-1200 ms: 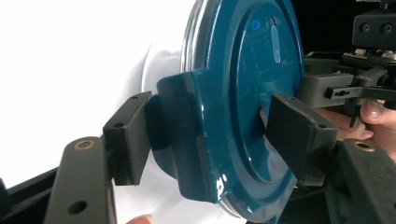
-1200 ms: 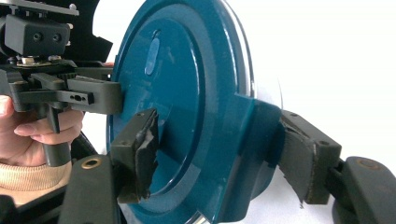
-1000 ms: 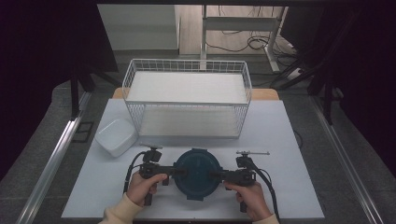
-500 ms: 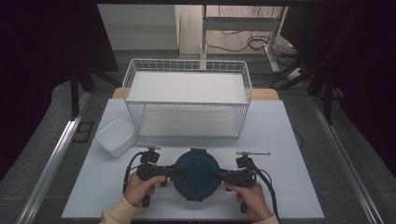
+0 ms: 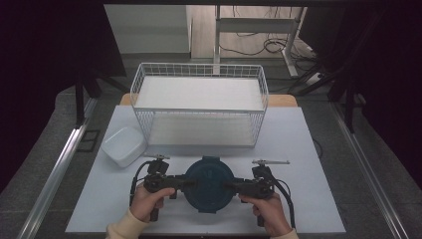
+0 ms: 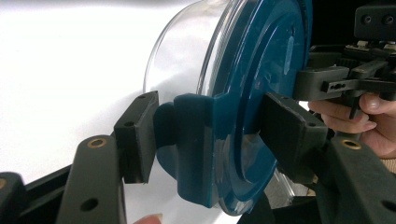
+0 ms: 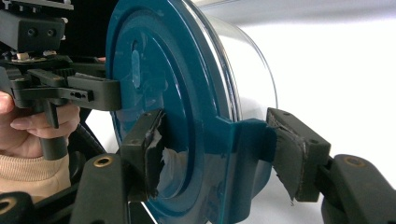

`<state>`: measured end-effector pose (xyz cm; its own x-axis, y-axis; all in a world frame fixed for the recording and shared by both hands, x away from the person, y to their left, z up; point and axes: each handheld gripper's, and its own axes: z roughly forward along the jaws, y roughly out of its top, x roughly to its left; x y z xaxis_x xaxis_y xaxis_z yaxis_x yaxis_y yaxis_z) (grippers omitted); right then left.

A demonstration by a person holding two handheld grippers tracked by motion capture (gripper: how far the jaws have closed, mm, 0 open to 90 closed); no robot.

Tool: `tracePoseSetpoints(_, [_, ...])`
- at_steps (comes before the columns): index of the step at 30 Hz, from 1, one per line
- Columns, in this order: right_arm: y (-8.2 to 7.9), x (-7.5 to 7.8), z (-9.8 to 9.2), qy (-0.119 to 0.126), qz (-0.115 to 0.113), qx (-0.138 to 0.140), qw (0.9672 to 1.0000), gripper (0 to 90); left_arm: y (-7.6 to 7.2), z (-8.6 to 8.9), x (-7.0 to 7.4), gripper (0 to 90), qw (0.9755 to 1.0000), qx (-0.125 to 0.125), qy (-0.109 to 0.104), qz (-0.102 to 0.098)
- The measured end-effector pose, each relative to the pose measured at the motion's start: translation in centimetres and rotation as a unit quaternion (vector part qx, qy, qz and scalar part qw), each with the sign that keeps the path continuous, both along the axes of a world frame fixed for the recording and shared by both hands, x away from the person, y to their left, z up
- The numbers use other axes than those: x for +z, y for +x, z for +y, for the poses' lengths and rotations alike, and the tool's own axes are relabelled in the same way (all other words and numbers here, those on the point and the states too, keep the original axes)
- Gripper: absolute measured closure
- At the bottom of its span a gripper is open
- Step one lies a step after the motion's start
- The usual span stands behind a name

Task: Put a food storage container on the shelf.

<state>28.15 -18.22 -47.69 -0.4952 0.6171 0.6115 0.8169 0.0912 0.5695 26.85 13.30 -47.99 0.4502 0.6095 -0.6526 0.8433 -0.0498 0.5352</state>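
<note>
Far left of table: small white lidded plastic tub [image 5: 123, 145], well apart from the work, near the wire basket's front left corner.
Left gripper [image 5: 175, 182]: jaws clamped on the left latch tab of the dark teal round lid [image 5: 210, 183]; one pad on the tab's outer face, the other on the lid top [image 6: 289, 128].
Container: clear round glass container [image 6: 187, 51] under the teal lid, at the table's near edge, midway between both hands, in front of the white wire basket [image 5: 199, 102].
Right gripper [image 5: 238, 186]: jaws clamped across the right latch tab [image 7: 245, 140]; pad covering torn and ragged [image 7: 285, 154].
Risk, judged: grip sits on hinged tabs, not on the glass; a lift could swing a tab open and drop the container. Torn pad may slip. Uneven pull between hands would tilt it.
Hidden: contents unreadable through the glass; tabs' locked state unclear; container base cut off in both gripper views.
</note>
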Motion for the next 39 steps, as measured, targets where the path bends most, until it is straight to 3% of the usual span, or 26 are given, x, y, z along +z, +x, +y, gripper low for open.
tracePoseSetpoints(21, [0.1,2.4,0.6,-0.004,-0.037,0.015,0.9992,39.3,-0.3,0.6,2.4,39.0,0.9994,0.004,0.003,-0.034])
tracePoseSetpoints(39, [1.7,5.6,1.4,-0.014,-0.068,0.024,0.9973,39.3,0.8,1.2,4.9,38.6,0.9985,0.011,-0.002,-0.054])
